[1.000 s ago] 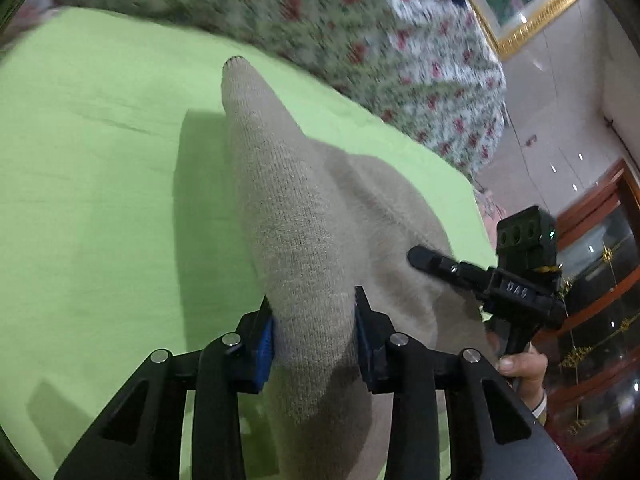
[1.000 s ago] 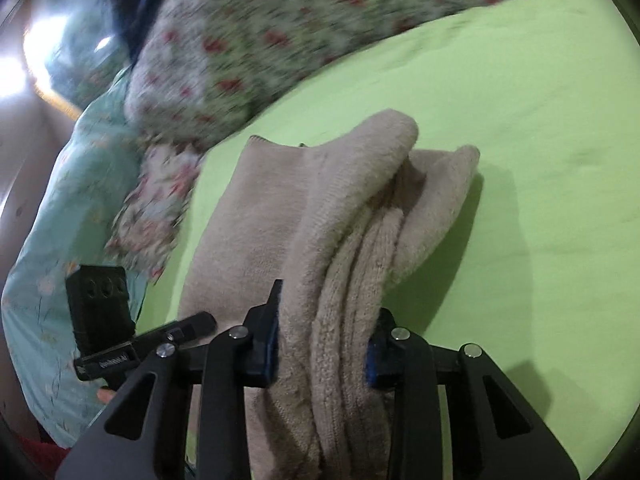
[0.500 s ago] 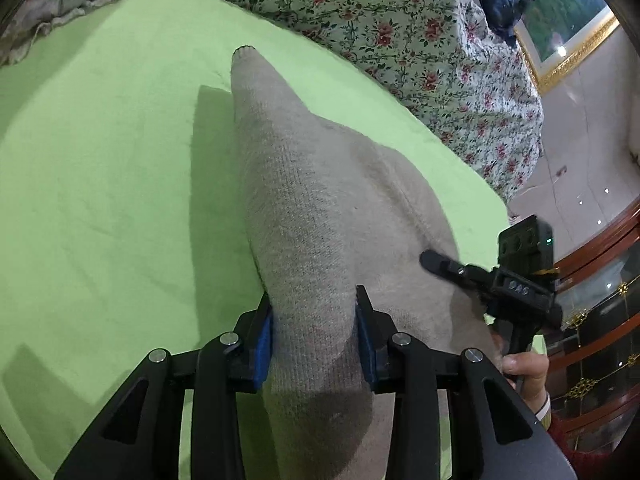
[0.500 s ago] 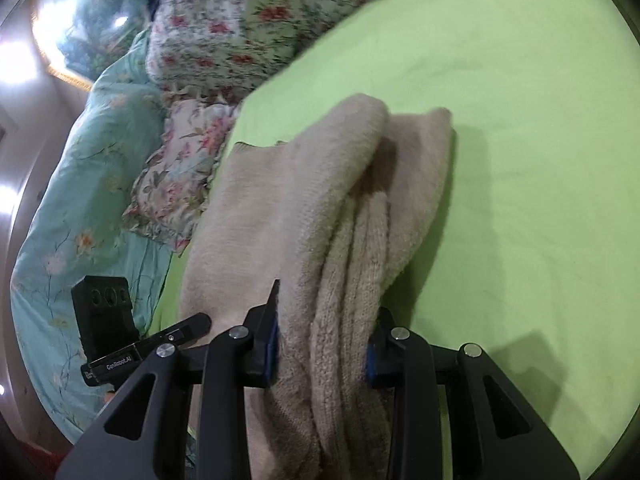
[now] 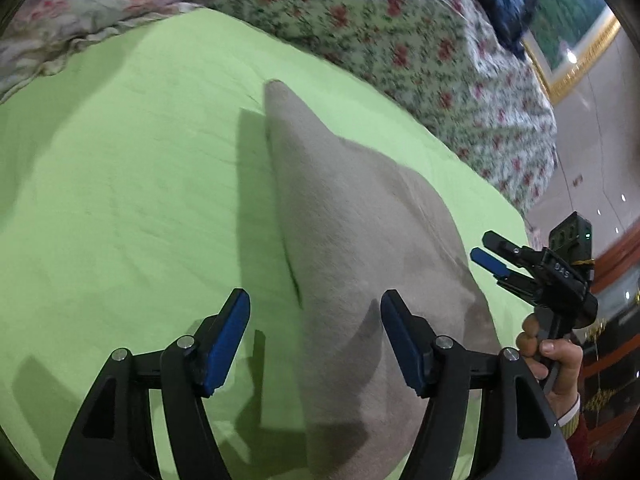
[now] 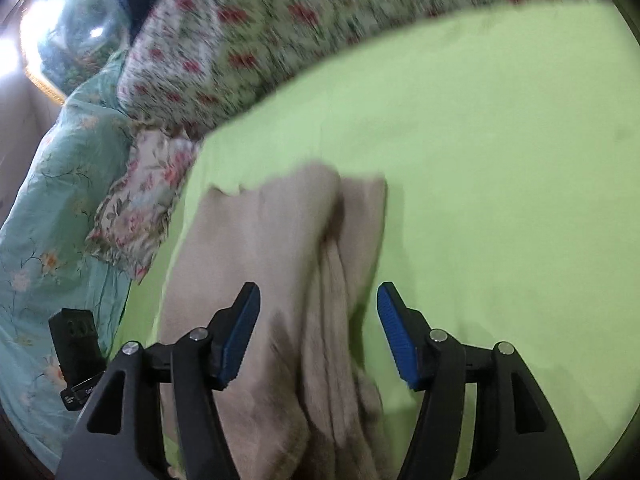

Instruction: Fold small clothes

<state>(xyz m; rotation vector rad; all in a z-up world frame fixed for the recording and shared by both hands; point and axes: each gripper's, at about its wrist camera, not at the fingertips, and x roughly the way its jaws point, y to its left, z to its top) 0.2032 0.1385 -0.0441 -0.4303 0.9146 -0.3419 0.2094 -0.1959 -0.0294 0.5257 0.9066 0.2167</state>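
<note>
Both tools are seen with jaws wide apart and nothing between the pads. The left tool [image 5: 316, 316] is held low over the near end of a beige knitted garment [image 5: 360, 240]; the right tool [image 6: 318, 320] is held over the same garment [image 6: 280, 240] from the other side. The right tool [image 5: 532, 272] is also caught at the edge of the left wrist view, its blue pads parted, gripped by a bare hand [image 5: 556, 356].

The garment lies on a lime-green bed sheet [image 5: 120, 200], free of either tool. In the left view one tapering end runs away to a point, possibly a sleeve or a folded corner. In the right view several layers are stacked along the right edge, with a thick rolled fold on top, and a ragged far hem is visible. That view is motion-blurred, so the layer count cannot be told.

Judged progress: at least one fold appears laid down, since the cloth rests doubled and is let go. The bundle looks uneven and long, so a further fold across its length, and some squaring of edges, probably remains. No other small clothes are seen waiting on the sheet.

Containers: none in view, no basket, box or drawer, so nothing can be said of contents.

Surroundings: a floral quilt [image 5: 400, 32] is heaped past the sheet, a teal floral bedcover [image 6: 52, 200] lies beside it, and a gilt-framed picture [image 5: 572, 40] leans at the wall.
</note>
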